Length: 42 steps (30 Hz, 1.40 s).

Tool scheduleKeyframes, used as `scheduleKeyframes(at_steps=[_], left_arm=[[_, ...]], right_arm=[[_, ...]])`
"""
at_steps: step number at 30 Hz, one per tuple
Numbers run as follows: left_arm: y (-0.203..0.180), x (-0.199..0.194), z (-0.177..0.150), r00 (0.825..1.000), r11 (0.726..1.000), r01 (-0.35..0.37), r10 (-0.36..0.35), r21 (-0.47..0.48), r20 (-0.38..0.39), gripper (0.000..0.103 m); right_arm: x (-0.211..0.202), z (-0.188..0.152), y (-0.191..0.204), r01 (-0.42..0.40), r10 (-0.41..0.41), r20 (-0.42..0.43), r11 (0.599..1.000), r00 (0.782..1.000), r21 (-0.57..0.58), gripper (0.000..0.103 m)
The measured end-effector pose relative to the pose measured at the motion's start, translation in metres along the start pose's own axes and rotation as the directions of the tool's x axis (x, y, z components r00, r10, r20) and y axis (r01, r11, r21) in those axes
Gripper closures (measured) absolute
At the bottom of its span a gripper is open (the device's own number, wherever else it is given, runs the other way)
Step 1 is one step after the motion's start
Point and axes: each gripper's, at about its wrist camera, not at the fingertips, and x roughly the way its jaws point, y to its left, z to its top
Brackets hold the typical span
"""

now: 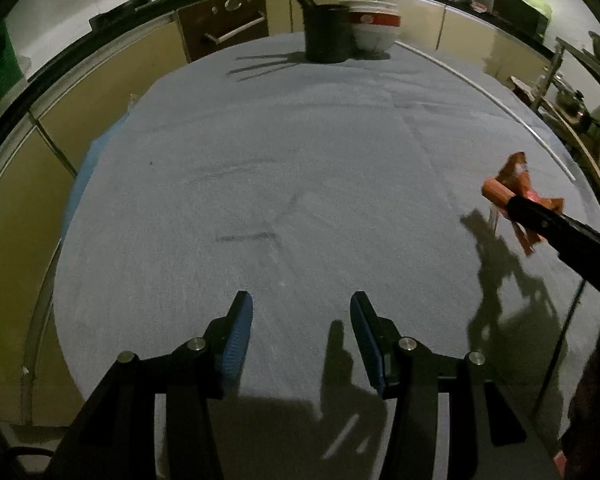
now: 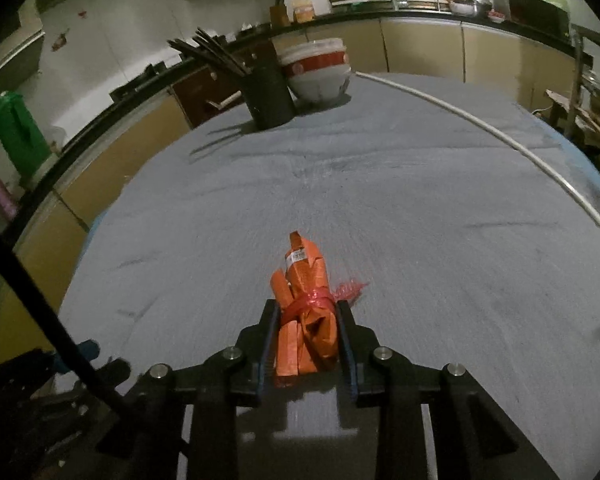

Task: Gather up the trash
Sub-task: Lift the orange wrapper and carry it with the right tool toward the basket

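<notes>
right hand-held gripper (image 2: pixel 306 320): clamped tight on the orange wrapper (image 2: pixel 306 300), held just above the grey counter (image 2: pixel 420 220)
left hand-held gripper (image 1: pixel 302 312): fingers wide apart, nothing in there
black bin (image 2: pixel 270 96): way off at 12 o'clock, white bowl (image 2: pixel 320 76) right beside it

right gripper (image 2: pixel 307 312) clamps orange wrapper (image 2: pixel 306 300).

2 wrist views low over the grey cloth (image 1: pixel 300 160), both toward the black container (image 1: pixel 327 34)
</notes>
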Motion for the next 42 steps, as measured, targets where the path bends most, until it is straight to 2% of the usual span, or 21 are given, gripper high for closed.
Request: scheduleKeyframes(at_steps=[11, 17, 29, 42], left_arm=[[-0.023, -0.067, -0.038, 0.996, 0.999, -0.011, 0.006, 0.052, 0.094, 0.052], [-0.042, -0.103, -0.06, 0.989, 0.995, -0.015, 0.0, 0.102, 0.149, 0.052], [-0.074, -0.159, -0.089, 0.97, 0.985, -0.02, -0.022, 0.173, 0.24, 0.052], [-0.1, -0.191, -0.11, 0.959, 0.976, -0.008, -0.054, 0.219, 0.277, 0.051]], right_arm=[[-0.11, -0.056, 0.01, -0.03, 0.03, 0.131, 1.0, 0.991, -0.006, 0.074], [-0.153, -0.083, 0.018, -0.047, 0.048, 0.186, 0.999, 0.981, -0.009, 0.073], [-0.233, -0.125, 0.016, -0.03, 0.035, 0.296, 0.999, 0.955, -0.019, 0.074], [-0.288, -0.16, 0.009, -0.006, 0.01, 0.366, 1.0, 0.931, -0.011, 0.073]])
